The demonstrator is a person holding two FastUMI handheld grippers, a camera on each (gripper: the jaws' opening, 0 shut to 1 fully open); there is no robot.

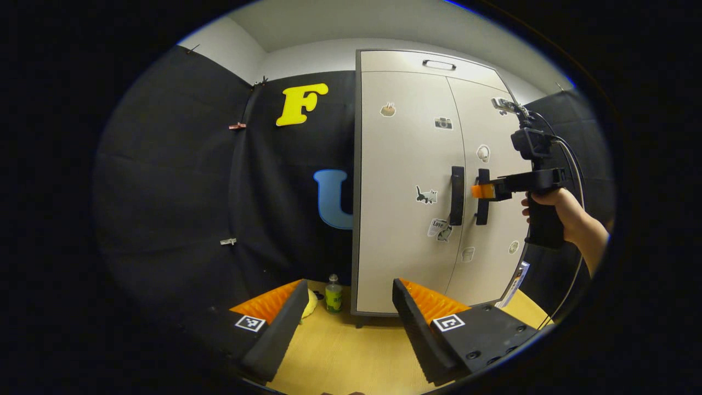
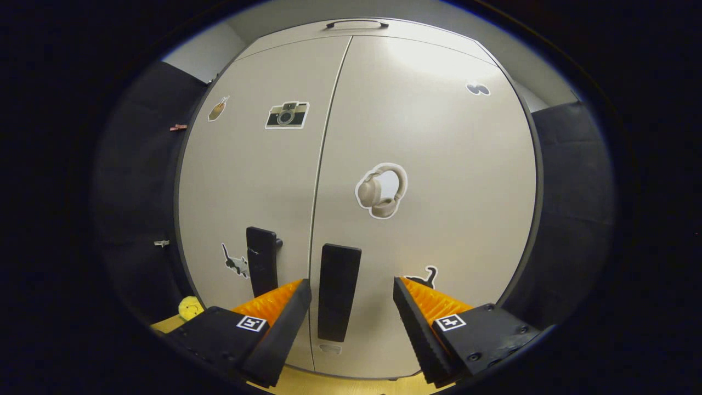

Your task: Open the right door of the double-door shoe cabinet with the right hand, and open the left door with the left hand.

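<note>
The pale double-door shoe cabinet (image 1: 406,164) stands shut on the wooden surface. Each door carries a dark upright handle near the middle seam: the left handle (image 1: 457,196) and the right handle (image 1: 482,208). In the left gripper view a hand (image 1: 559,211) holds my right gripper (image 1: 478,191) against the right handle. In the right gripper view that handle (image 2: 339,291) stands between the spread fingers of my right gripper (image 2: 351,307), closer to its left finger, and neither finger presses on it. The left handle (image 2: 262,269) is just beside it. My left gripper (image 1: 348,307) is open, well back from the cabinet.
A small green bottle (image 1: 333,294) and a yellow object (image 1: 310,304) sit on the wooden surface (image 1: 351,351) by the cabinet's left corner. Stickers dot both doors. A cable (image 1: 576,164) trails from the right gripper. Black cloth walls close in on both sides.
</note>
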